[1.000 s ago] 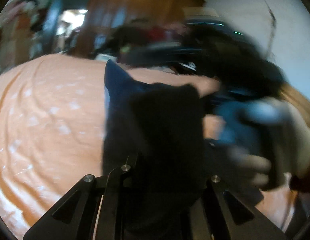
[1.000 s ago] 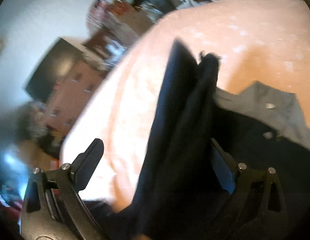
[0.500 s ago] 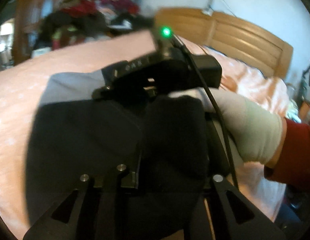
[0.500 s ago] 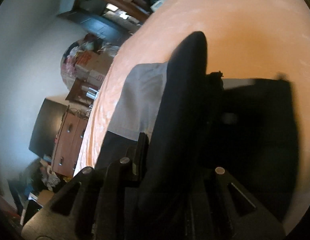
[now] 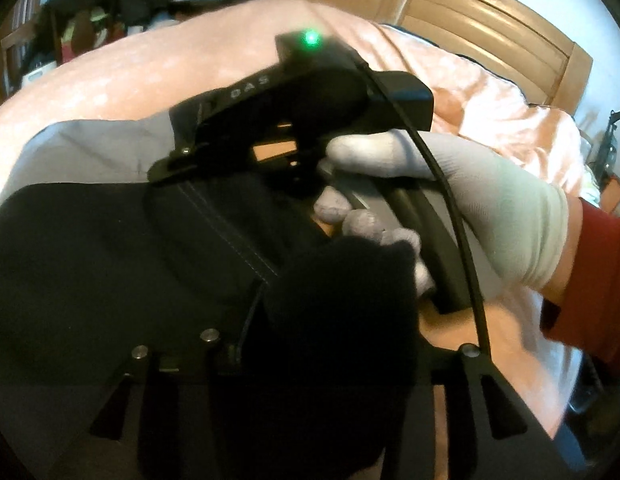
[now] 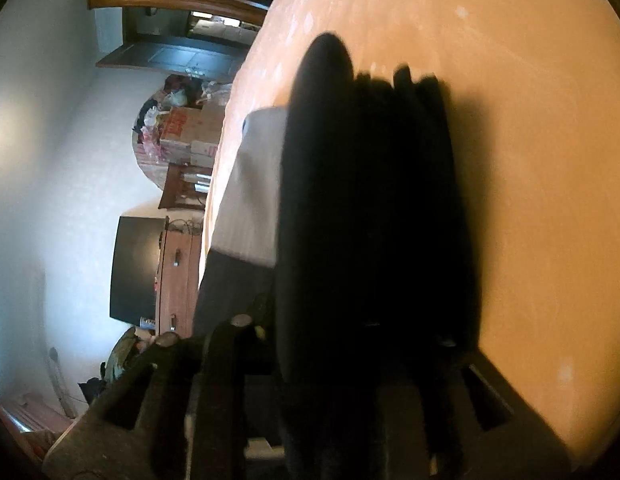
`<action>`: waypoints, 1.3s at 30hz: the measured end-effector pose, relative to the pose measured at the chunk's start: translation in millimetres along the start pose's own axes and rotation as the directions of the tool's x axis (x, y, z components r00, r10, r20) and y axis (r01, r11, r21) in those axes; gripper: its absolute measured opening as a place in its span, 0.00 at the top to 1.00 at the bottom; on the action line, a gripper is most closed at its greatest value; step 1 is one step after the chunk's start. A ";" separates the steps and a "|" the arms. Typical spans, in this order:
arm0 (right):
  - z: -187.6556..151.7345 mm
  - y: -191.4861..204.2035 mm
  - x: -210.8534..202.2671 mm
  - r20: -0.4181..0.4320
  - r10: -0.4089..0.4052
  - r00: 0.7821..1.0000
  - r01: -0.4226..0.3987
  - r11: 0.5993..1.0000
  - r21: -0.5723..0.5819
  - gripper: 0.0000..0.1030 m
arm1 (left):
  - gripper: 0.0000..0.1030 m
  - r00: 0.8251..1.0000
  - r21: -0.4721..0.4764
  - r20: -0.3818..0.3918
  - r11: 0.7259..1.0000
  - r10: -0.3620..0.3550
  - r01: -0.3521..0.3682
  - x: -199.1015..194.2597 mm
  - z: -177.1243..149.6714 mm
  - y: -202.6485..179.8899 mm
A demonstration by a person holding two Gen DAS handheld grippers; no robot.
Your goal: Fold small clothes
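While a dark garment [image 5: 110, 264] with a grey band [image 5: 90, 148] lay spread on the peach-covered bed [image 5: 158, 64], the left tongs [image 5: 322, 364] were pinched on a bunched black fold of it at six o'clock in the left wrist view. The right tongs [image 5: 182, 160], gripped by a white-gloved hand [image 5: 470, 208], reached in from three o'clock with their tips over the grey band near centre. In the right wrist view, black cloth [image 6: 370, 220] filled the right tongs [image 6: 350, 360]; they appeared clamped on it, though the cloth hid their tips. Judged from here, the two tools worked close together and could collide. A thick wad might slip free or drag the layers askew, spoiling the fold.
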State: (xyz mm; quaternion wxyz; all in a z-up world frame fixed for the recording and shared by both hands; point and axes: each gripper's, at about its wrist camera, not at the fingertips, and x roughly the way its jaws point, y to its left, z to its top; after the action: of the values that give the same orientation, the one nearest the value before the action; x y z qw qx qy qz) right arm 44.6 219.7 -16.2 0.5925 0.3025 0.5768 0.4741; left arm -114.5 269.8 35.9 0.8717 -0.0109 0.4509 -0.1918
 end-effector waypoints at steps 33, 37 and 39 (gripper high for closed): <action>-129.6 2.1 -44.9 0.050 -0.073 0.996 0.075 0.996 -0.056 0.94 | 0.51 0.956 -0.113 0.088 0.956 0.280 -0.270 -126.0 -98.4 88.0; -130.7 5.9 -52.7 0.066 -0.114 0.991 0.119 0.990 -0.073 0.94 | 0.62 0.947 -0.103 0.078 0.948 0.311 -0.302 -127.1 -94.9 101.8; -129.1 7.9 -52.0 0.051 -0.115 0.992 0.119 0.989 -0.083 0.94 | 0.60 0.922 0.032 0.092 0.924 0.376 -0.380 -139.6 -95.9 89.0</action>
State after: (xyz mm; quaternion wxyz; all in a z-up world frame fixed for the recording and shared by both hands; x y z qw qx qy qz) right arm -76.4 151.0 -8.0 0.6450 0.2533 0.5589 0.4555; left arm -234.0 415.0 71.0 0.9105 0.0897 0.4025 -0.0306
